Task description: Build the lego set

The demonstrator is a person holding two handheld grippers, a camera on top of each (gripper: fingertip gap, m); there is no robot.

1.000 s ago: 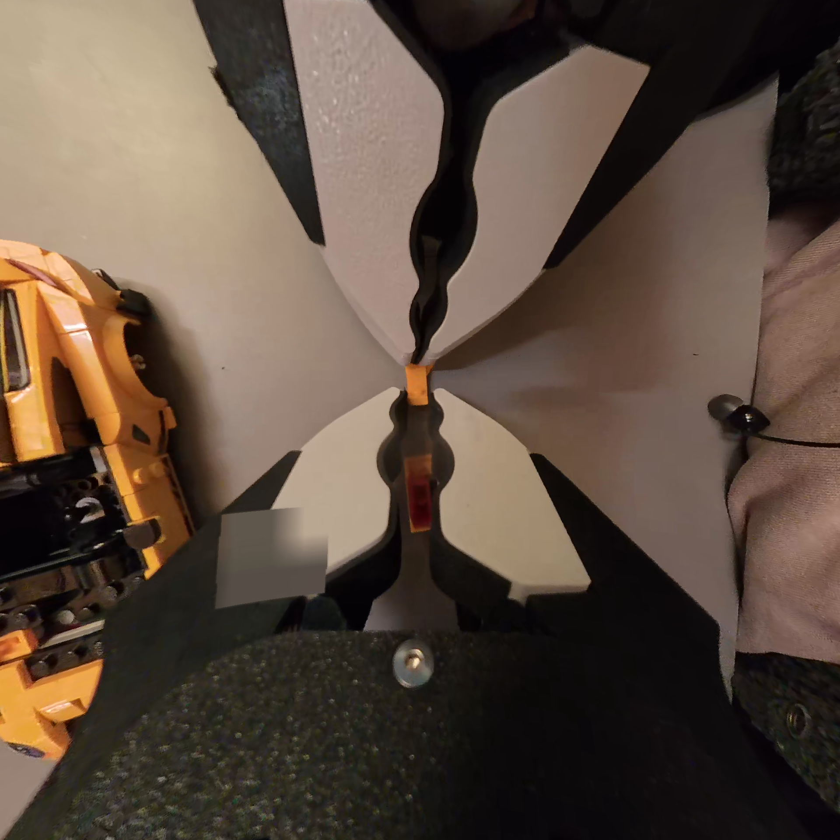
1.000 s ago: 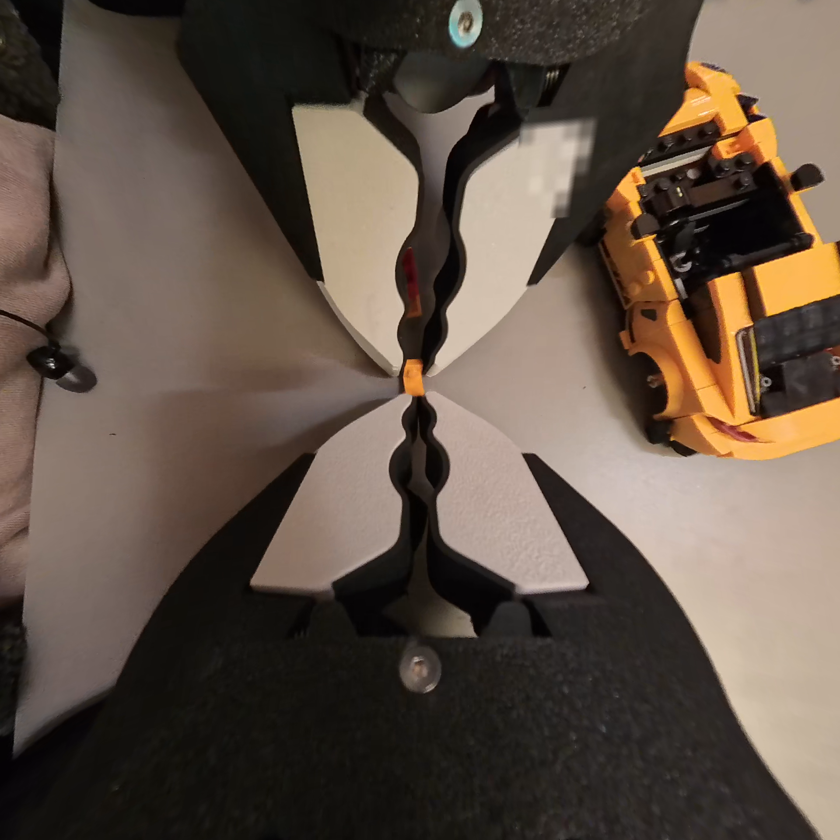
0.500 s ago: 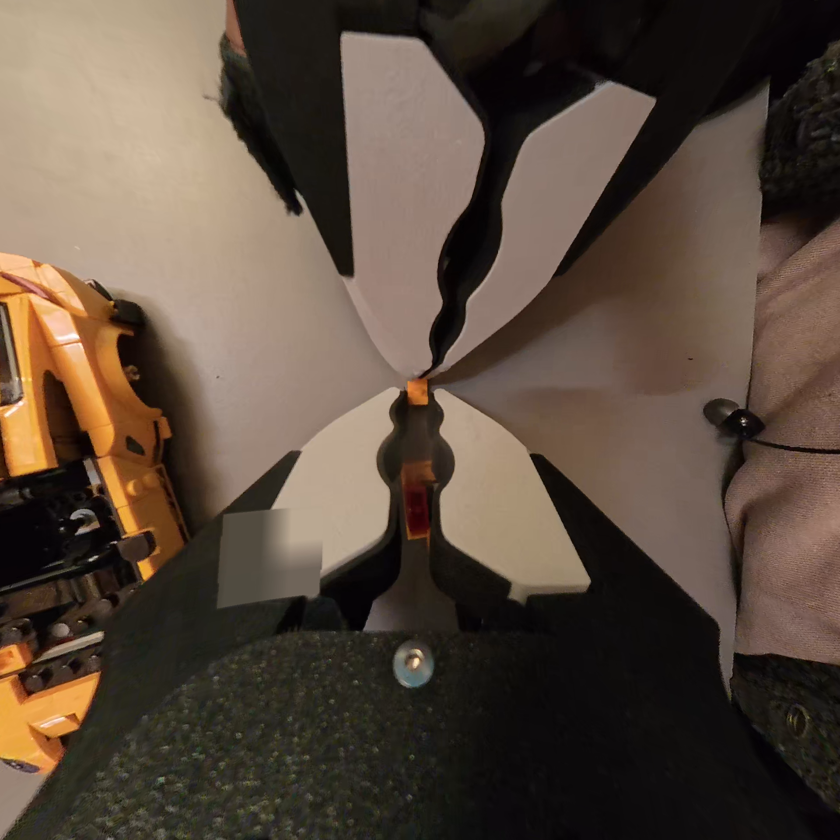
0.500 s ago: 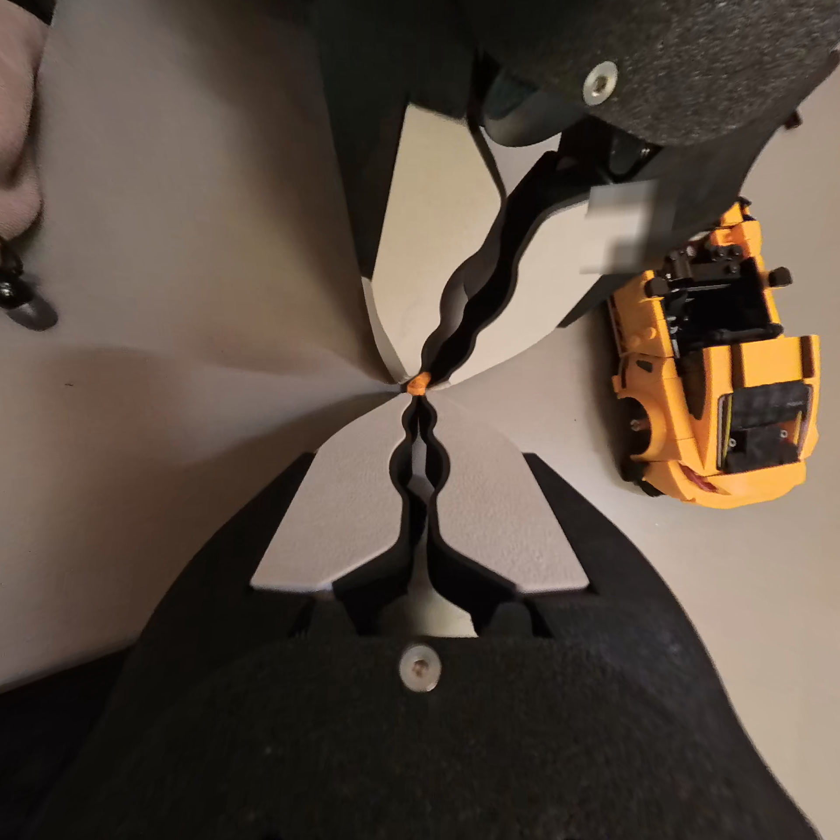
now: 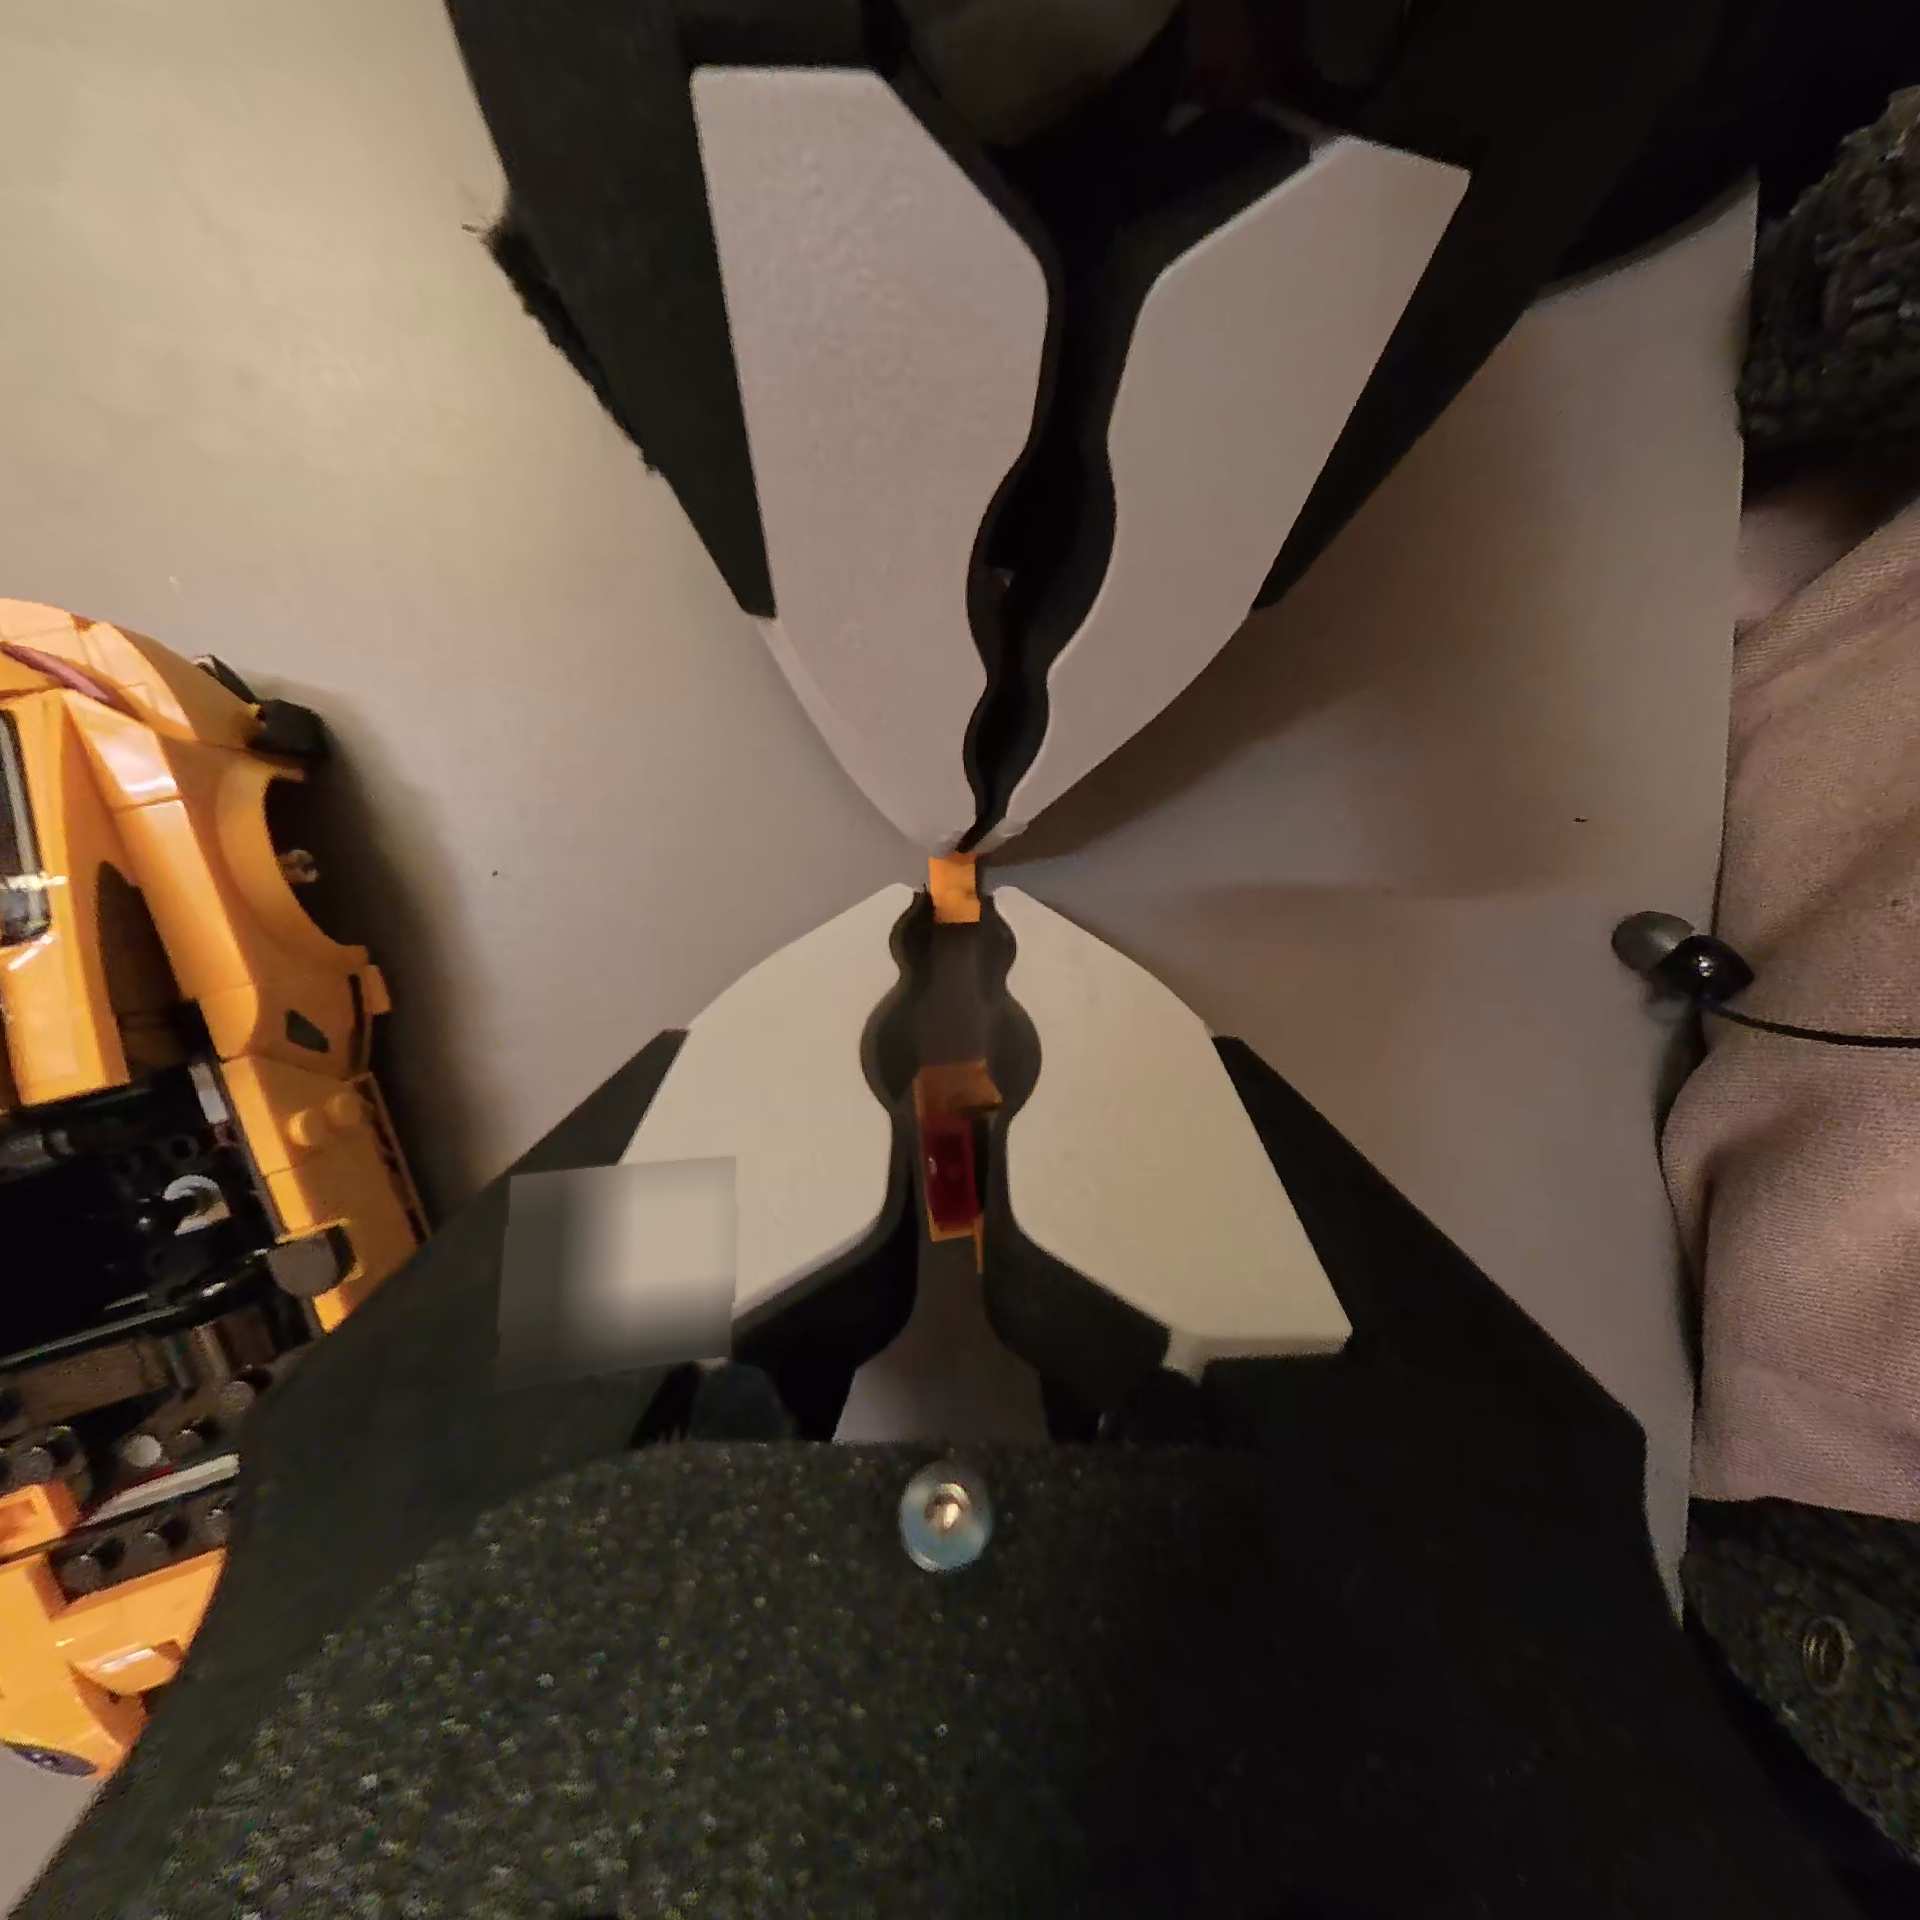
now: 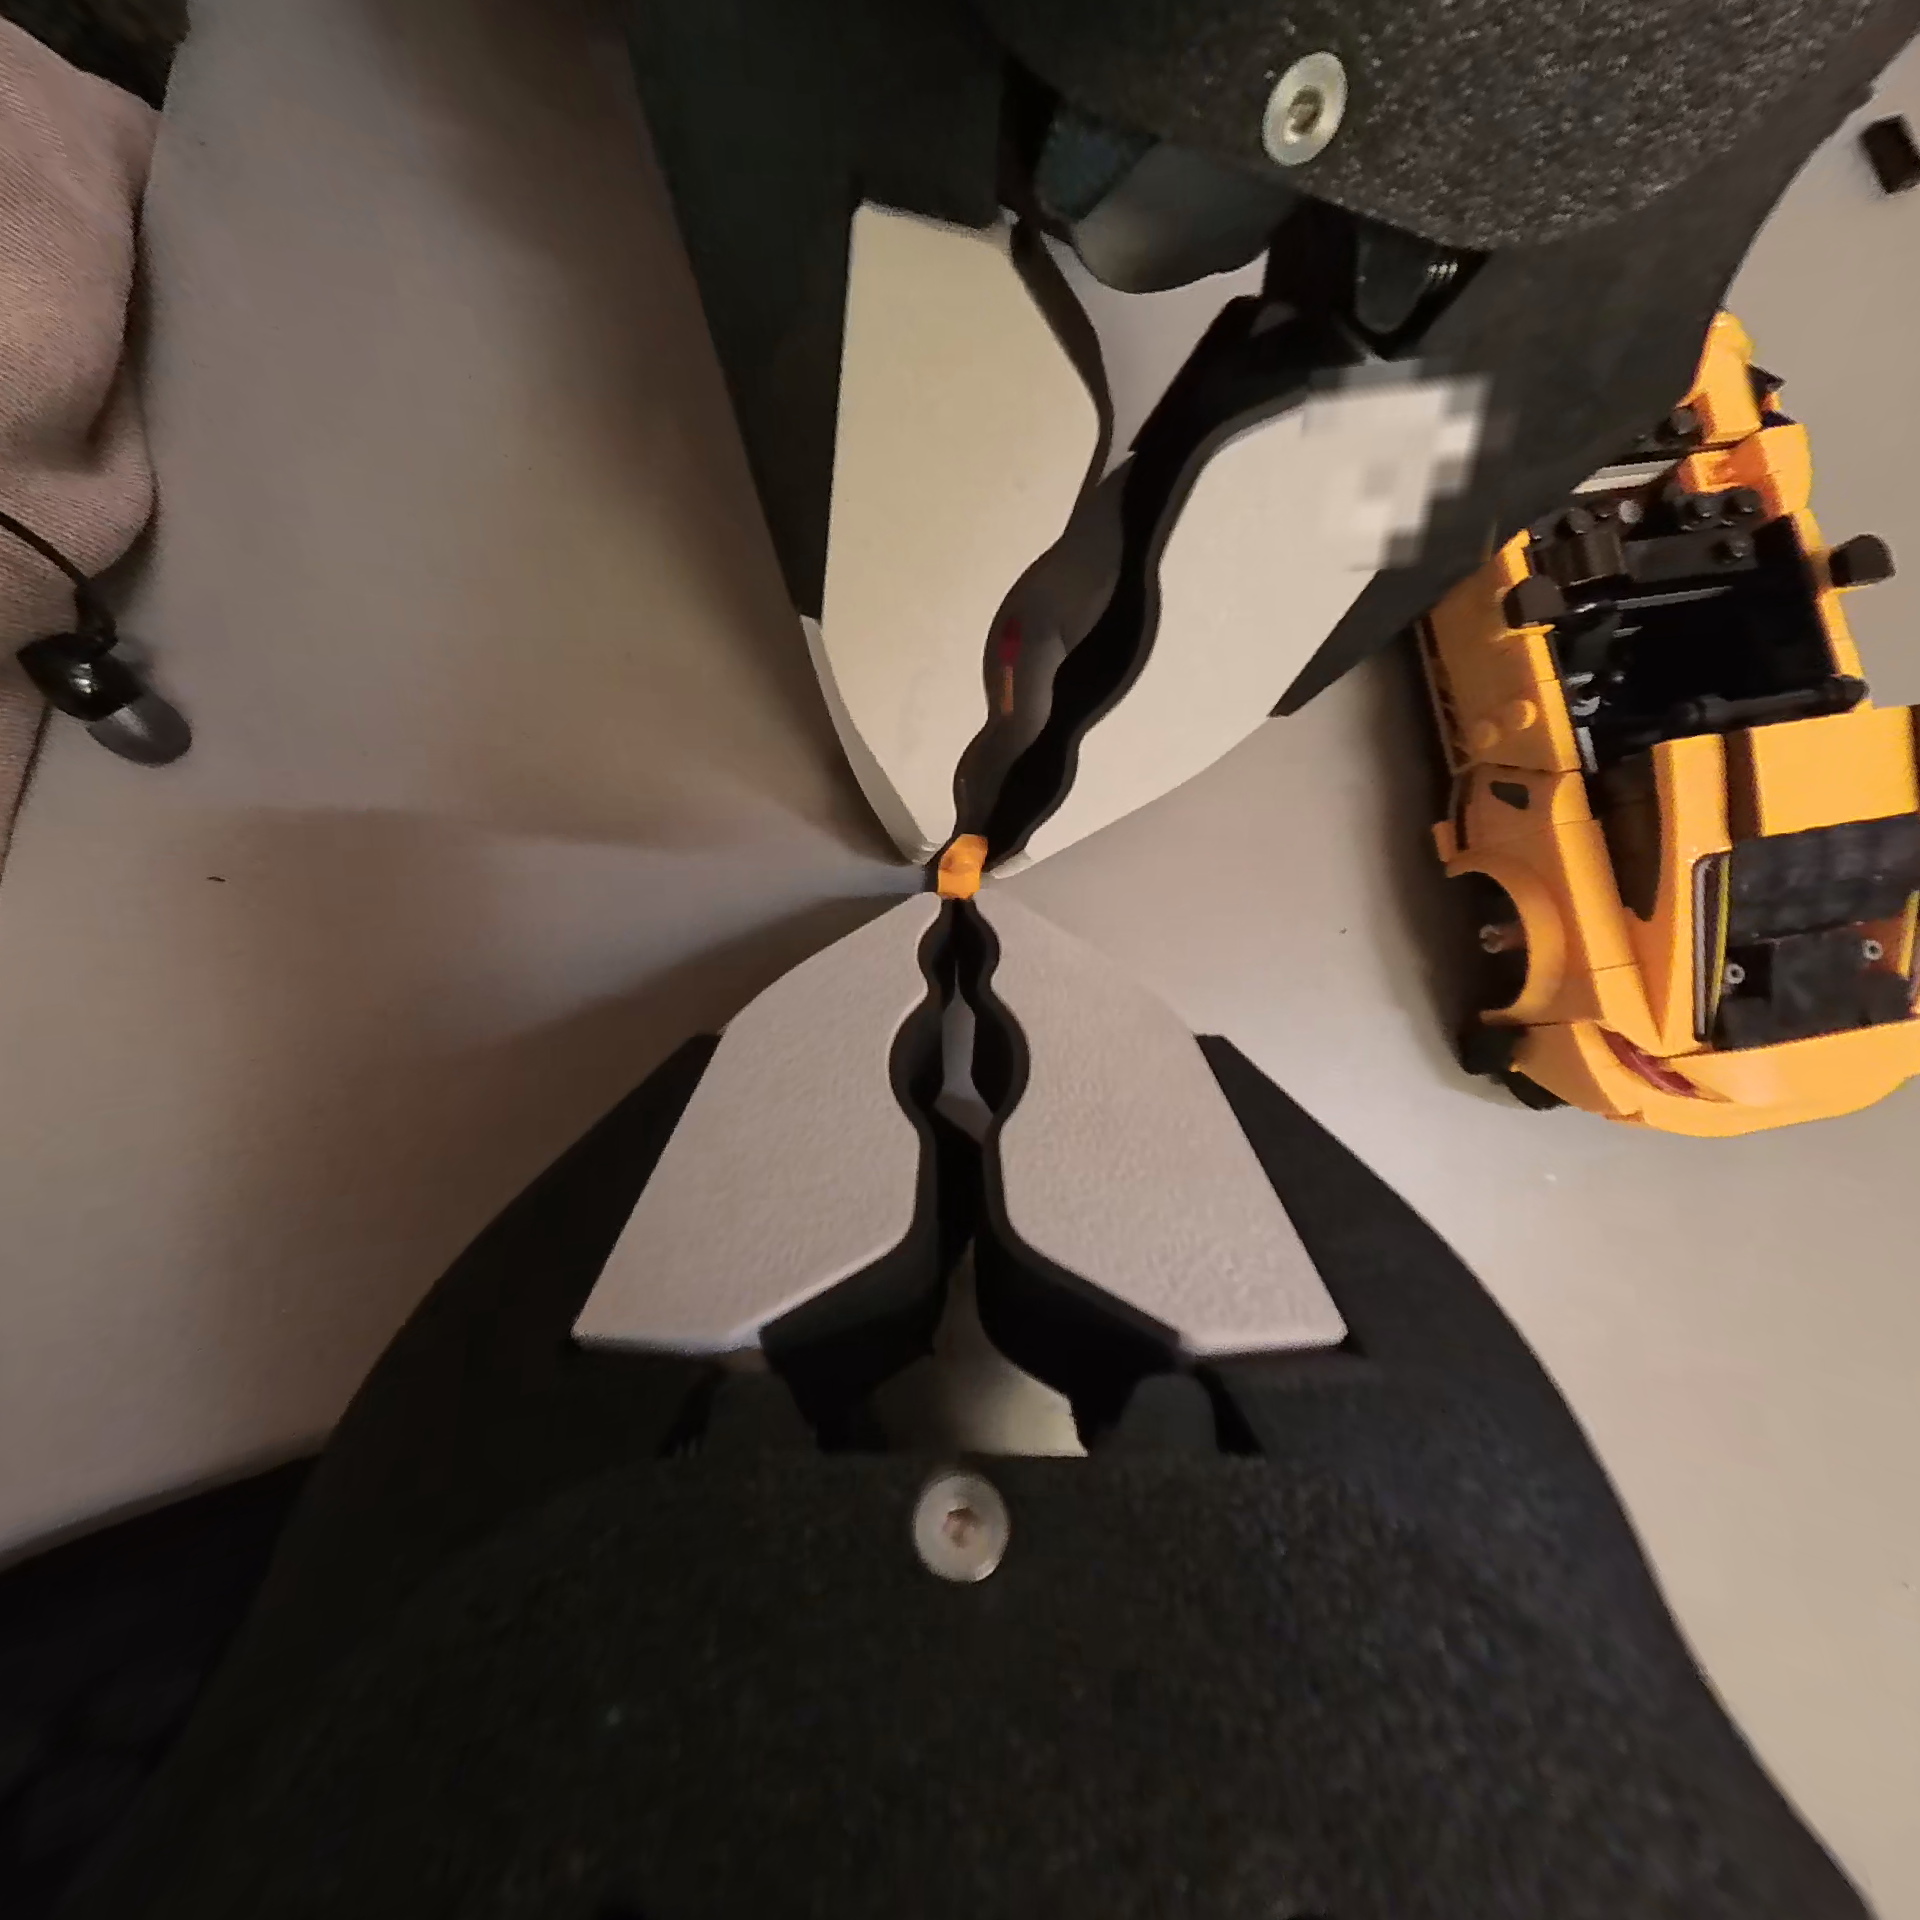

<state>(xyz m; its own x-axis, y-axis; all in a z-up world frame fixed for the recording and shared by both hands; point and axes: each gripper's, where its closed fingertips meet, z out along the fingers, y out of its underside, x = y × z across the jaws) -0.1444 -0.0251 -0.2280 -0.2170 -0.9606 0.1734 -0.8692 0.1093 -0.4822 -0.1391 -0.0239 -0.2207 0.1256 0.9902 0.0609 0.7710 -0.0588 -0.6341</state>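
My left gripper (image 5: 954, 902) is shut on a slim orange Lego piece with a red part (image 5: 948, 1174). The piece's orange end (image 5: 954, 885) sticks out past the fingertips. My right gripper (image 6: 950, 910) is shut and meets the left one tip to tip above the table. Its tips touch that orange end (image 6: 956, 868); I cannot tell whether they pinch it. The right gripper comes in from the top of the left wrist view (image 5: 975, 831). The half-built orange and black Lego car (image 5: 156, 1039) stands on the table to the side; it also shows in the right wrist view (image 6: 1714, 831).
A person's light-coloured garment (image 5: 1849, 1039) lies at the table's near edge, with a black cord toggle (image 5: 1694, 966) resting on the grey table (image 5: 416, 416). A small black loose piece (image 6: 1896, 156) lies beyond the car. Only a small space, under 4 cm, lies between the two pairs of fingers.
The grippers have stayed tip to tip on the orange end. The right gripper has tilted, so the left one now looks slanted in its view and the car has shifted.
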